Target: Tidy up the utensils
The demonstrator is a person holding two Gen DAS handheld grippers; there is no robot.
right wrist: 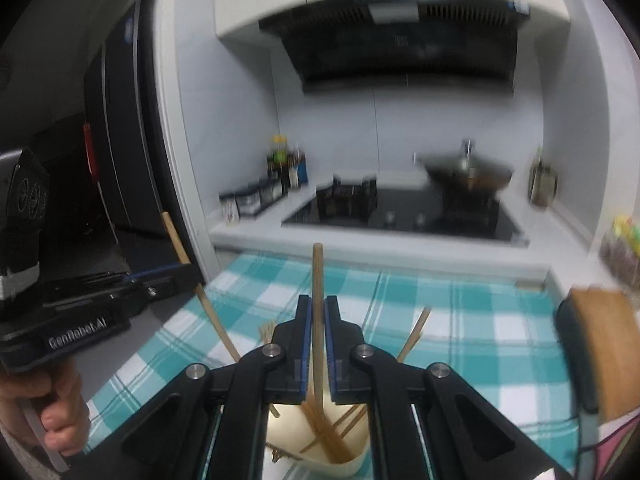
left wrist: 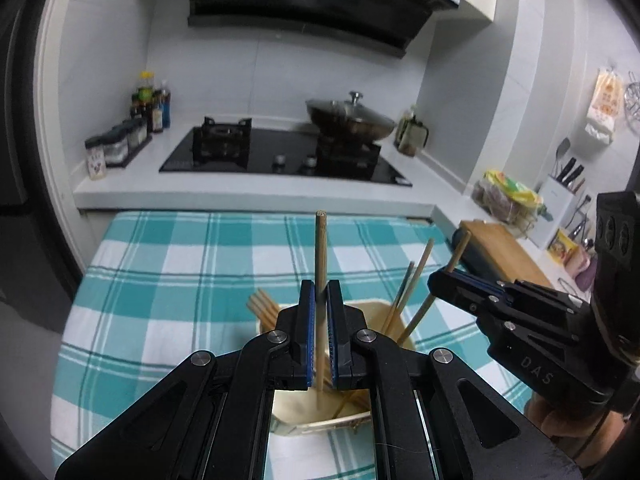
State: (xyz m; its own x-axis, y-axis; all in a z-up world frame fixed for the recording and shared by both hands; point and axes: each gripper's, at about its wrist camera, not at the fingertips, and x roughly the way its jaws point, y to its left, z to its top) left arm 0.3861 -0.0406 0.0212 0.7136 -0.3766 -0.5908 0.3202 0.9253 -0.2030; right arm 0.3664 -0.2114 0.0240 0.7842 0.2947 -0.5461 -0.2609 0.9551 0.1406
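A cream utensil holder (left wrist: pixel 304 412) stands on the teal checked cloth (left wrist: pixel 180 280), with several wooden chopsticks leaning in it. My left gripper (left wrist: pixel 320 320) is shut on one upright chopstick (left wrist: pixel 320 248) whose lower end reaches into the holder. My right gripper (right wrist: pixel 318 340) is shut on another upright chopstick (right wrist: pixel 317 280) whose lower end is inside the holder (right wrist: pixel 348 460). The right gripper also shows in the left wrist view (left wrist: pixel 452 280), and the left gripper in the right wrist view (right wrist: pixel 176 276), each gripping its stick.
Behind the cloth is a white counter with a black gas hob (left wrist: pixel 280 156), a lidded wok (left wrist: pixel 352 118), sauce bottles (left wrist: pixel 154 106) and spice jars (left wrist: pixel 116 146). A wooden cutting board (left wrist: pixel 504 248) and a knife block (left wrist: pixel 560 200) are at the right.
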